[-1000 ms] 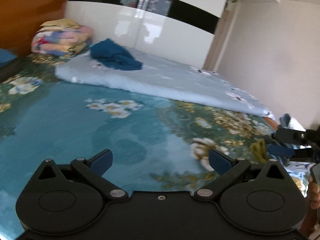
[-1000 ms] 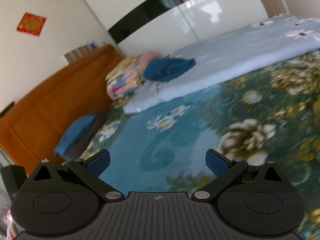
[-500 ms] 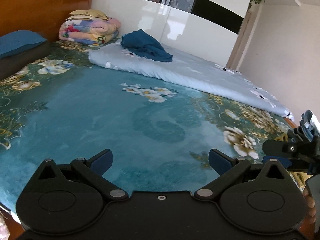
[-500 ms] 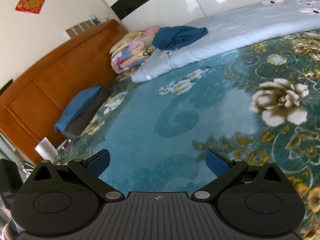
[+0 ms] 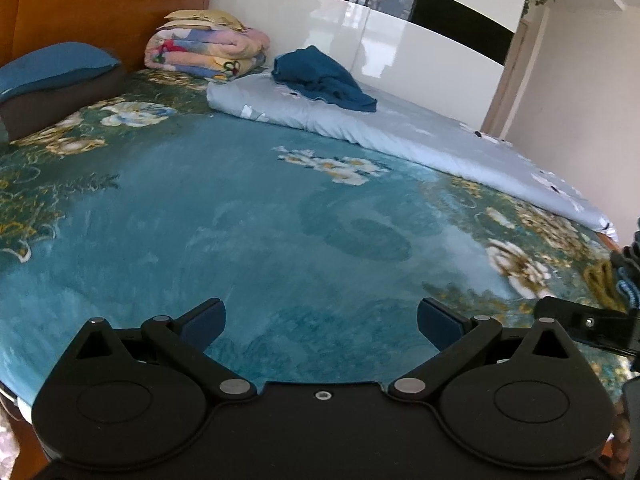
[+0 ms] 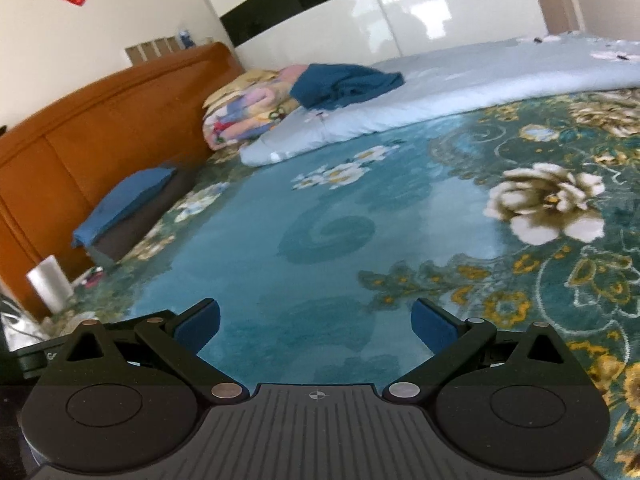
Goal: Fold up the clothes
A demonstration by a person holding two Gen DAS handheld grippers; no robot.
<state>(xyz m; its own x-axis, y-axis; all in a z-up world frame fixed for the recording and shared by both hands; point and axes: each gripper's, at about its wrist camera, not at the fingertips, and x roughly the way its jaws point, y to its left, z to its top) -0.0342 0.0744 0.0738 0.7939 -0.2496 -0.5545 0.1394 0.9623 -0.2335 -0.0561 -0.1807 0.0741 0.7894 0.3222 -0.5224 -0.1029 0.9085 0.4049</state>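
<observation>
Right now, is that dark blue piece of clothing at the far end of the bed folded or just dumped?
Not folded. The dark blue garment lies crumpled in a loose heap on the pale blue quilt, edges uneven.

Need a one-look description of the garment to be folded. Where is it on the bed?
Start at the wooden headboard and go to the pale blue quilt along the far side of the bed. The dark blue garment lies crumpled on the quilt's headboard end, beside the folded multicoloured blanket. It is the only plain, unfolded item there.
</observation>
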